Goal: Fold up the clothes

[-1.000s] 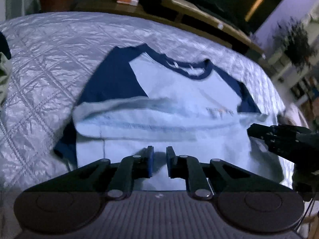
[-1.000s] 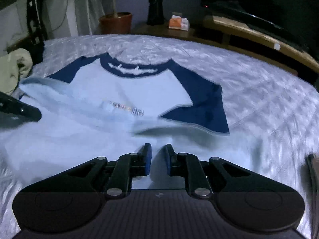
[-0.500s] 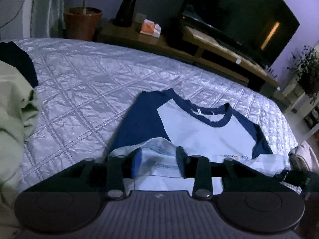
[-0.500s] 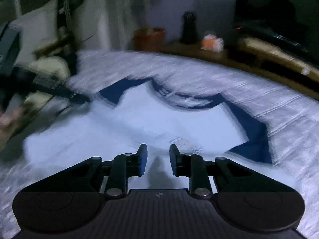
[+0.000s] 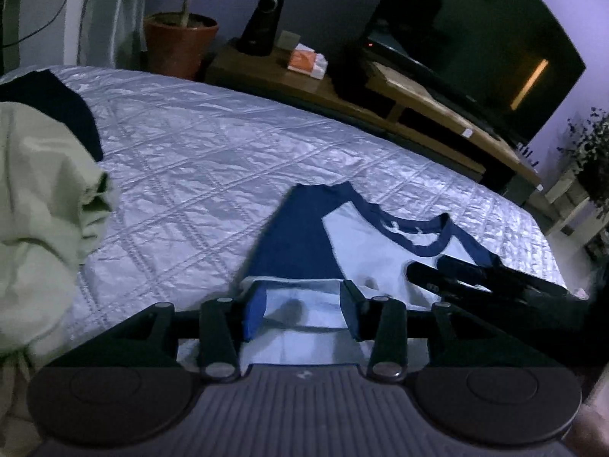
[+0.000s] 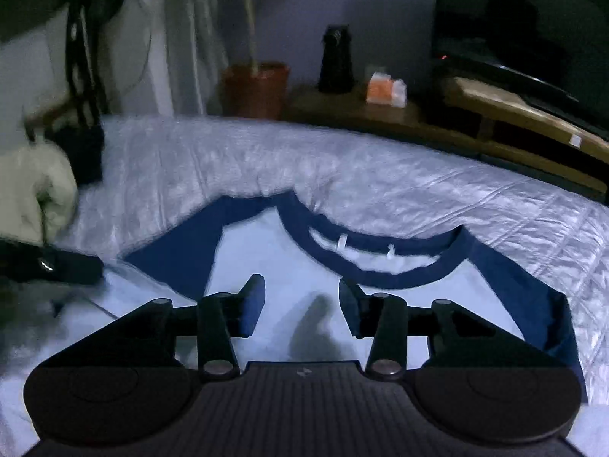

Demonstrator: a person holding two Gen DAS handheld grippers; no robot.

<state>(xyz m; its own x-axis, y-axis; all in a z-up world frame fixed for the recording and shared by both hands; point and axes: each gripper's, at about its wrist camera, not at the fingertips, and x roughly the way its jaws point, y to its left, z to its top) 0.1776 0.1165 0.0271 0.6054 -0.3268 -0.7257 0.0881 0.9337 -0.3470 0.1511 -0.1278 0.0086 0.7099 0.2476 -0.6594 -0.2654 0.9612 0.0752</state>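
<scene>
Left gripper (image 5: 302, 310) jaws apart above folded t-shirt (image 5: 365, 240) hem, right gripper (image 6: 300, 304) jaws opening, holding nothing

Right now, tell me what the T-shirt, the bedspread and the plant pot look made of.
T-shirt: soft matte knit, probably cotton jersey; it lies limp, with a ribbed navy collar.
Bedspread: quilted fabric with a satin-like sheen; stitched diamonds and crinkly highlights suggest a synthetic.
Plant pot: dull reddish-brown, likely terracotta, though plastic is possible.

Right tool (image 6: 300, 308), jaws opening and empty, above the T-shirt (image 6: 274, 266).
</scene>
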